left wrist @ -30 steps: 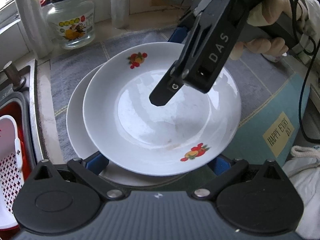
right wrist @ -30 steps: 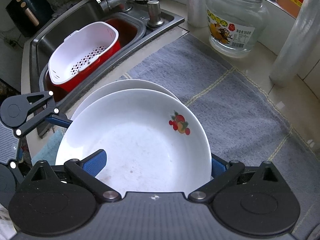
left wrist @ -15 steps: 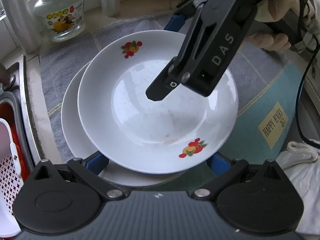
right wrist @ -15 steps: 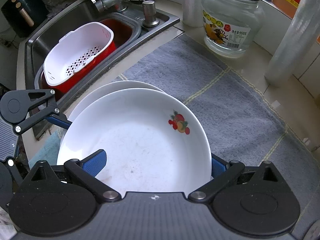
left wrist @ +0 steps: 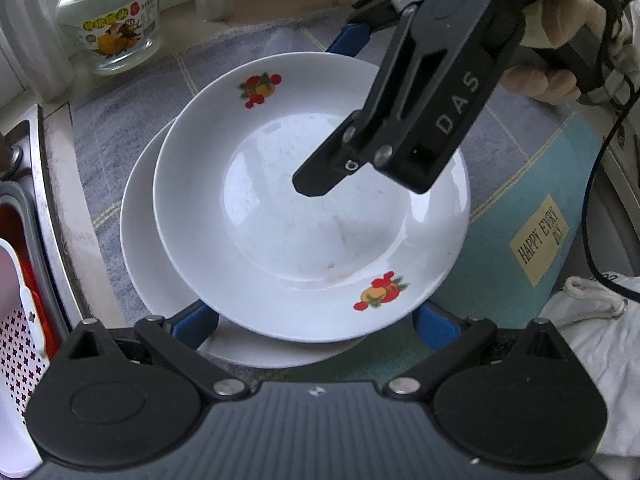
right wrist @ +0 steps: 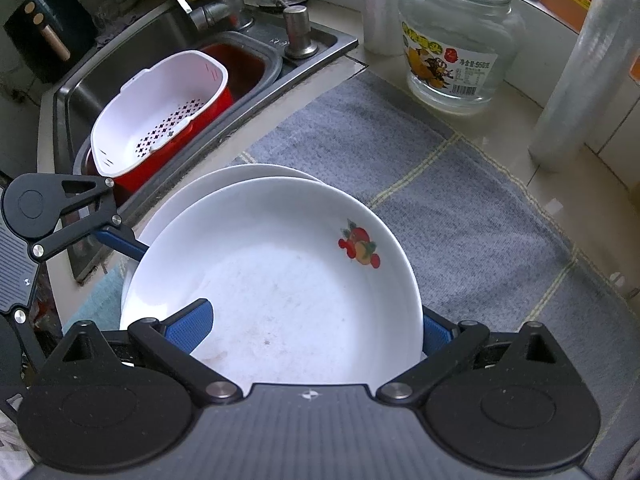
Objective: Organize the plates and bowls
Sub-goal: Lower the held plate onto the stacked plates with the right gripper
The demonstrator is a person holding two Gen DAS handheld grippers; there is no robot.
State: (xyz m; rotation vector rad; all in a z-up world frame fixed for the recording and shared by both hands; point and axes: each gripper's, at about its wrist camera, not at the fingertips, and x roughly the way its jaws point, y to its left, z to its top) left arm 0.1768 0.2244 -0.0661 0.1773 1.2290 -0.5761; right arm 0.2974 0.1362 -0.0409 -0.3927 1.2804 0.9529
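A white deep plate with fruit prints [left wrist: 312, 216] lies on top of a plain white plate [left wrist: 140, 248] on the grey towel. It also shows in the right wrist view [right wrist: 280, 280], with the plain plate [right wrist: 240, 172] under it. My left gripper [left wrist: 316, 320] is open, its blue pads either side of the near rim, below the fruit plate. My right gripper [right wrist: 316, 324] is open at the opposite rim; one pad [right wrist: 192, 324] lies over the plate's inside, the other [right wrist: 434, 332] outside the rim. Its body [left wrist: 424, 92] hangs over the plate in the left wrist view.
A sink [right wrist: 132, 52] with a white colander in a red tub [right wrist: 160, 112] lies to the left. A glass jar [right wrist: 456, 40] and foil rolls [right wrist: 580, 80] stand at the back. A teal mat with a yellow label [left wrist: 540, 236] lies to the right.
The view over the plates has shifted slightly; both grippers have stayed at the plate's rims, and the plates have not moved on the towel.
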